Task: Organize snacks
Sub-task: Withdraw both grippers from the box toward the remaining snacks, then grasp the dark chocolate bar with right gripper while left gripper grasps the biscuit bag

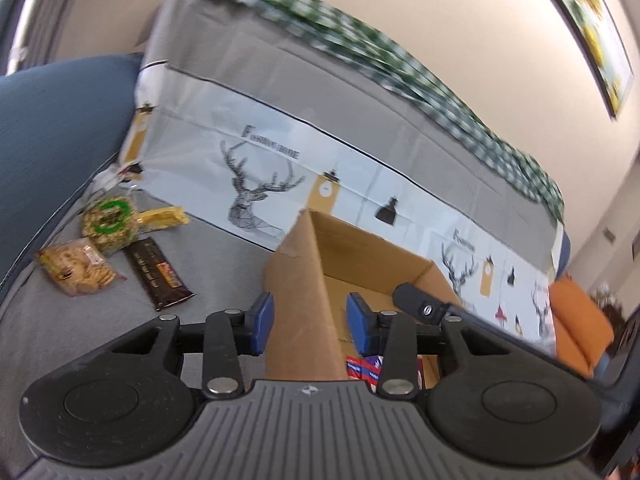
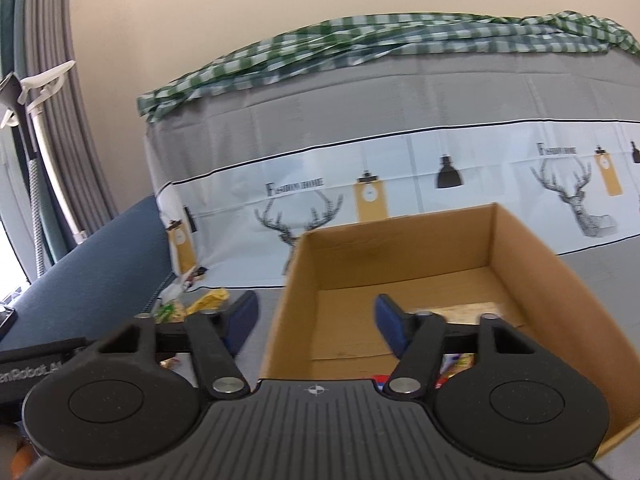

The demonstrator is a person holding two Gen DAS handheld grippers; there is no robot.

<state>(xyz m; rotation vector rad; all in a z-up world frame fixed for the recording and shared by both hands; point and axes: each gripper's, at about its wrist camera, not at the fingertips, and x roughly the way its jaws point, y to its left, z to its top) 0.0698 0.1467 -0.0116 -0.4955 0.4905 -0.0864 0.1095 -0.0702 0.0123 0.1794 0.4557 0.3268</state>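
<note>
Cardboard box (image 1: 304,280) wall between parted pads of left tool (image 1: 310,322), untouched; right tool (image 2: 316,320) likewise straddles wall, gripping nothing.

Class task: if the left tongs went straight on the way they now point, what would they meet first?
Most likely the cardboard box: its near wall already stands between the open left tongs, untouched as far as shown.
</note>
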